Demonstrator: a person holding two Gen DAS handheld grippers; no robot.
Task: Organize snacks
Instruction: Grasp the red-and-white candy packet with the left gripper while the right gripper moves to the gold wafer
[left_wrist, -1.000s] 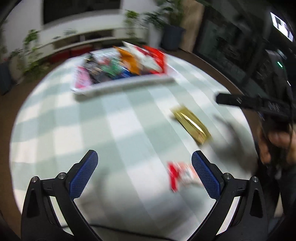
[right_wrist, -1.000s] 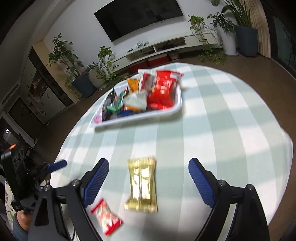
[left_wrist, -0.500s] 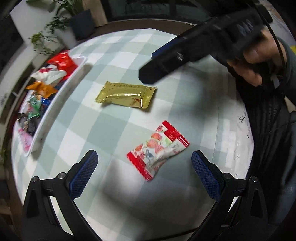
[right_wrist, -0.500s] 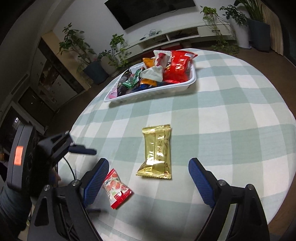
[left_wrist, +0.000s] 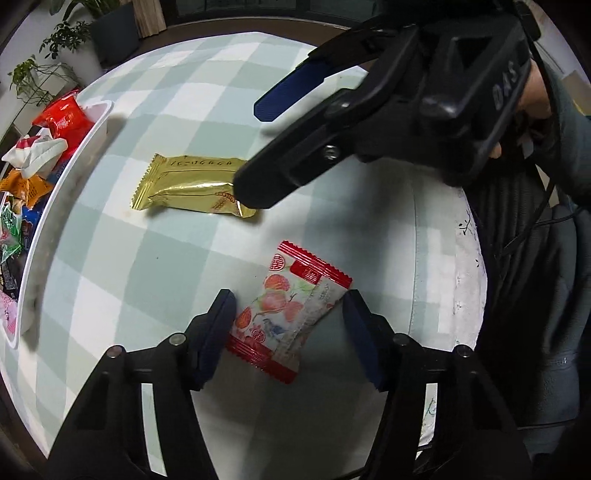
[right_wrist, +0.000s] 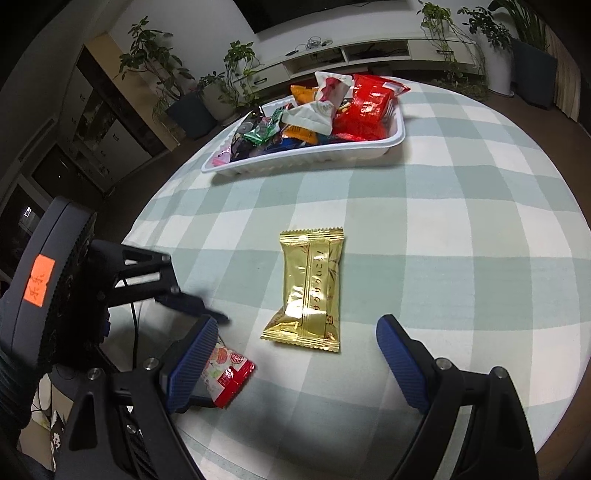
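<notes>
Left tongs (left_wrist: 290, 325): pointing steeply down at the table; jaws have just been closing and now stand half drawn in, one on either side of the red-and-white packet. The left pad looks at or just beside the packet's edge, the right pad just clear of it; no firm squeeze visible yet.
Red-and-white packet (left_wrist: 290, 308): flat on the checked tablecloth (left_wrist: 147, 277), lying slantwise between the left jaws. A second ago it sat off near the right jaw, half a second ago centred ahead of wide jaws; now it is bracketed.
Right tongs (right_wrist: 295, 354): jaws wide apart, nothing held, hovering over the near end of the gold packet.
Gold packet (right_wrist: 308, 290): flat on the cloth, just ahead of the right tongs and between the lines of its jaws; beyond the left tongs, partly under the right tool's fingers.
Tray (right_wrist: 306, 162): white, heaped with snacks, well beyond both tongs at the far side of the table.
Meaning for the task: the left pick looks a moment from completion; the gold packet appears next in line. Both loose snacks are not yet in the tray.
</notes>
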